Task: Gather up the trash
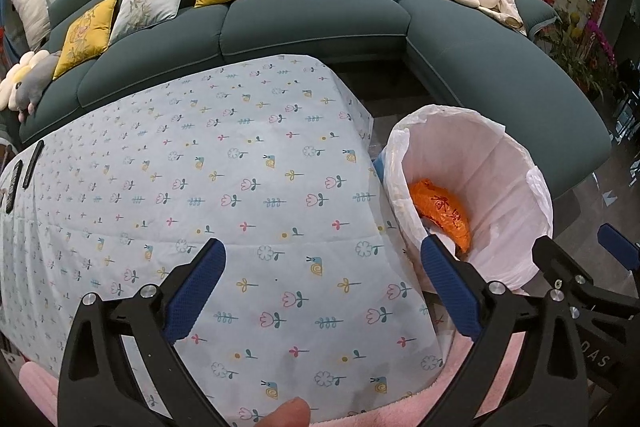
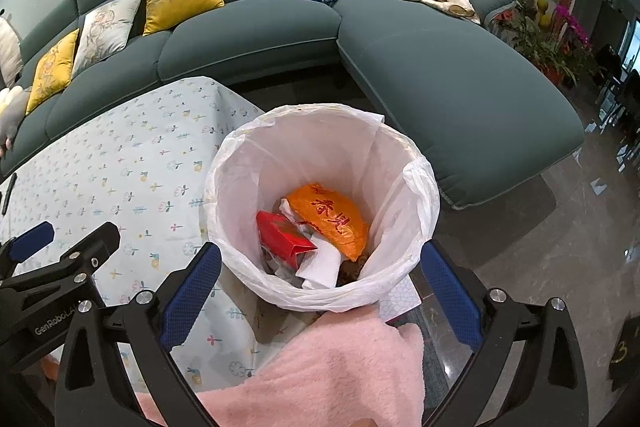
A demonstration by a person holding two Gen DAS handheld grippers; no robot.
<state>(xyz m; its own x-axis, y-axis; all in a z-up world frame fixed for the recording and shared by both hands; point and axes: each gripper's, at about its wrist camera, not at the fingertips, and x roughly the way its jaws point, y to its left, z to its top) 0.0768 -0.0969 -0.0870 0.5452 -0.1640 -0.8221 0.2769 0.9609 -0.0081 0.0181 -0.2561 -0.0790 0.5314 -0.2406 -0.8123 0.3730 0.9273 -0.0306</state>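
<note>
A bin with a white plastic liner stands on the floor by the table's right edge; it also shows in the left wrist view. Inside lie an orange wrapper, a red carton and white crumpled paper. The orange wrapper shows in the left wrist view too. My right gripper is open and empty, above the bin's near rim. My left gripper is open and empty, above the table's near right part.
The table wears a floral cloth with dark remotes at its far left. A teal sofa with cushions curves behind. A pink towel lies at the near edge. Potted flowers stand at the right.
</note>
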